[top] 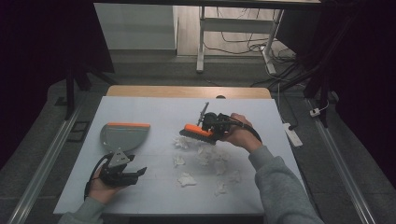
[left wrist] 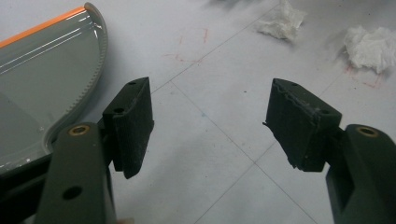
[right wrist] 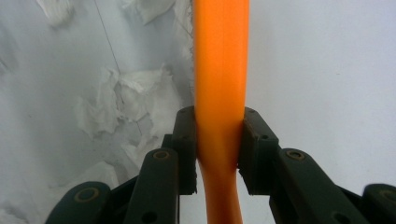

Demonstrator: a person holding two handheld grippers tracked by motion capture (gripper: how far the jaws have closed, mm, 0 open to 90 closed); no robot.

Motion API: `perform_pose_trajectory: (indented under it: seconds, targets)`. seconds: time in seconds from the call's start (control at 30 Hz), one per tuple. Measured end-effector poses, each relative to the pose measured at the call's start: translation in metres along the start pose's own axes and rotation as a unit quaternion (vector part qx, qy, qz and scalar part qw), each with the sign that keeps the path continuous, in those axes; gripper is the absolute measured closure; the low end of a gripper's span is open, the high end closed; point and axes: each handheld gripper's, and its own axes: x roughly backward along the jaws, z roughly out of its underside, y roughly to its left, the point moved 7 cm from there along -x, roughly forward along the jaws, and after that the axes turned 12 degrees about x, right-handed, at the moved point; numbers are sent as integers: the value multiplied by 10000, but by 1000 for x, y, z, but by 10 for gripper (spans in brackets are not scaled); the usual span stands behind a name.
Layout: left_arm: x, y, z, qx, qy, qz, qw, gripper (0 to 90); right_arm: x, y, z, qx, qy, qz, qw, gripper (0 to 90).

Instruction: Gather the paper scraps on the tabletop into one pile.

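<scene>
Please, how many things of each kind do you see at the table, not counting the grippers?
dustpan: 1
brush: 1
paper wads: about 8 (some lie close together and blur, so the count is not exact)
Total: about 10

We hold the orange brush tight

Our right gripper (right wrist: 219, 151) has its two black jaws pressed on both sides of the orange brush handle (right wrist: 221, 70), which runs straight up the middle and bends a little down low (below the jaws). On the left of the handle we see crumpled bits of white paper (right wrist: 128, 105) lying on the white table (right wrist: 327, 60). The table on the right side is plain.
</scene>
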Motion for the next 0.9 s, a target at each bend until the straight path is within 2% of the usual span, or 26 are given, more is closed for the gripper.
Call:
perform_pose_trajectory:
  seconds: [0.13,0.23,0.33,0.37,0.43,0.47,0.57,0.67,0.73,0.8,0.83,0.87,0.9]
  targets:
    - [1,0,0,-14,0,-15,10000,326,15,-7,5,-281,-230,185,9992,705]
    - [1,2,0,14,-8,-33,10000,325,25,-11,6,-595,-499,230,9967,705]
    - [1,3,0,41,-21,-43,10000,324,32,-10,1,-914,-758,171,9928,705]
    - [1,3,0,41,-20,-48,10000,323,33,-9,-2,-953,-835,137,9919,705]
    - [1,3,0,40,-11,-54,10000,323,34,-5,-13,-1206,-1027,28,9874,705]
    - [1,3,0,38,-10,-58,10000,322,33,-5,-19,-1228,-1106,4,9863,705]
    - [1,2,0,11,-8,-73,10000,322,30,0,-43,-1438,-1352,-210,9801,705]
    - [2,3,0,36,-26,-81,10000,322,23,2,-70,-1665,-1603,-444,9719,705]
    - [3,4,1,55,-42,-86,9999,322,14,2,-85,-1837,-1668,-648,9666,705]
    - [4,4,1,56,-43,-91,9999,323,3,-1,-96,-2022,-1727,-722,9613,705]
    - [4,4,1,55,-44,-96,9999,323,-2,-2,-100,-2154,-1750,-803,9573,705]
    - [4,5,1,59,-55,-94,9999,323,-9,-2,-104,-2334,-1787,-943,9512,705]
    - [5,5,1,47,-56,-90,9999,323,-16,-3,-106,-2456,-1775,-1043,9473,705]
